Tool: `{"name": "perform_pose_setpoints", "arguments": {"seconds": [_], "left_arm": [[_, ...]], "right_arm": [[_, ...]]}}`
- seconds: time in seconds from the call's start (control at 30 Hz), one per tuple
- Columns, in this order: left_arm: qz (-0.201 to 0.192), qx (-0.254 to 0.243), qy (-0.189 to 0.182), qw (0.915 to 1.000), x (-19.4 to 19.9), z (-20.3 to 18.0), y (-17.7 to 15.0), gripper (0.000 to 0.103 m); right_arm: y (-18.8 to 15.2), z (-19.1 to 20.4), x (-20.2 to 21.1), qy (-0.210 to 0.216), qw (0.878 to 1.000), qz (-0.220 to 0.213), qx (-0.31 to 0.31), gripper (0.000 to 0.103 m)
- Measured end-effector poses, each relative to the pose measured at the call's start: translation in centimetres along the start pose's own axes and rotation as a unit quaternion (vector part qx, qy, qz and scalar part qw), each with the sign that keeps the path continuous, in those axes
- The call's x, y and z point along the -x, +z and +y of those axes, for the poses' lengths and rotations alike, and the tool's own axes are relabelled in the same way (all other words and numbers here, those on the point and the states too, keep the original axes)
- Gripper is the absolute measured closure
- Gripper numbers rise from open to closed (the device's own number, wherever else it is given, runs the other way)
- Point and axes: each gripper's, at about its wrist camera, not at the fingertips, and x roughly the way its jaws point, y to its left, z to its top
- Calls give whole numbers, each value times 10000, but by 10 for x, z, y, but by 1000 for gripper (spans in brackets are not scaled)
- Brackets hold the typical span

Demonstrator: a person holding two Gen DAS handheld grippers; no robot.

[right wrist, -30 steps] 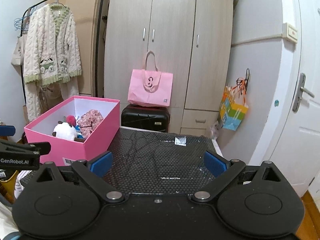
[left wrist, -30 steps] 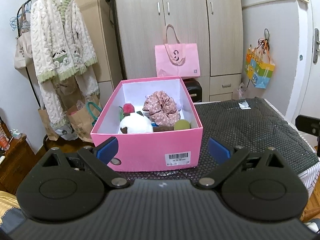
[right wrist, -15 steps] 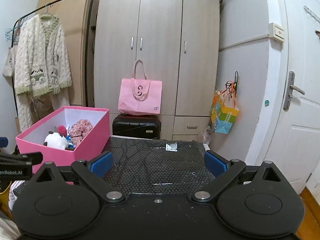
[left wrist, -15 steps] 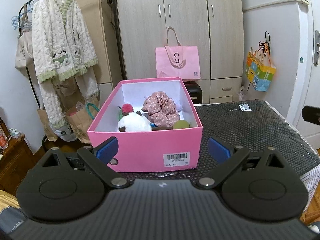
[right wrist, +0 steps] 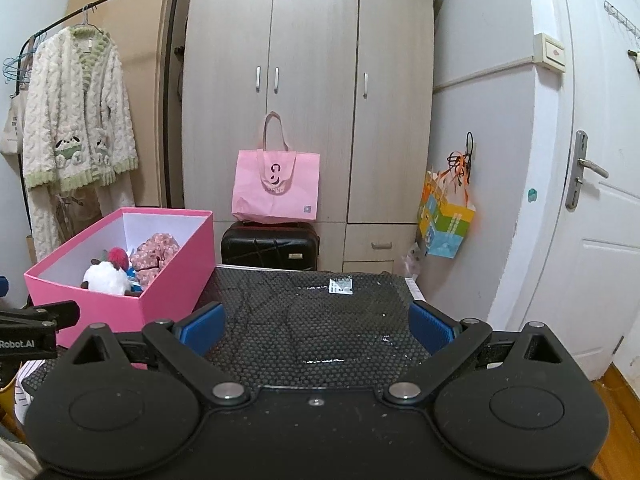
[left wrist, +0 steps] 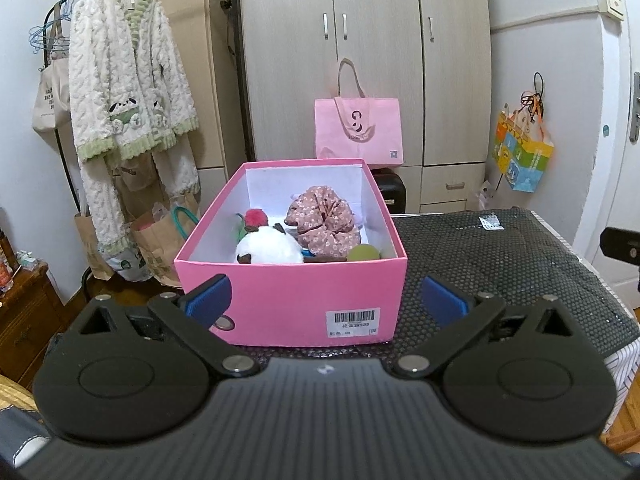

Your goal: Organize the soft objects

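The left gripper (left wrist: 326, 300) hangs with its blue-padded fingers spread wide and nothing between them, facing the pink box (left wrist: 296, 304) at twelve o'clock. The box sits on the black honeycomb mat (left wrist: 500, 256), at the mat's left end. Inside lie a white plush (left wrist: 268, 250), a red pompom (left wrist: 256, 217) just behind it, a floral pink scrunchie (left wrist: 326, 220) toward one o'clock and a green ball (left wrist: 363, 253) in the near right corner. The right gripper (right wrist: 316, 326) is likewise fully parted and empty, held over the bare mat, with the box at ten o'clock. A pink tote bag (right wrist: 276, 186) hangs on the wardrobe (right wrist: 312, 80) beyond.
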Motion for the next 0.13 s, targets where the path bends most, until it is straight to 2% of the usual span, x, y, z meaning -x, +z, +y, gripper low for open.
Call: {"name": "perform_pose_setpoints", "arguments": {"seconds": [0.13], "left_arm": [[14, 39, 7, 10000, 1, 2, 1, 0]], "right_arm": [[0, 1, -1, 9, 10000, 14, -5, 3]]}}
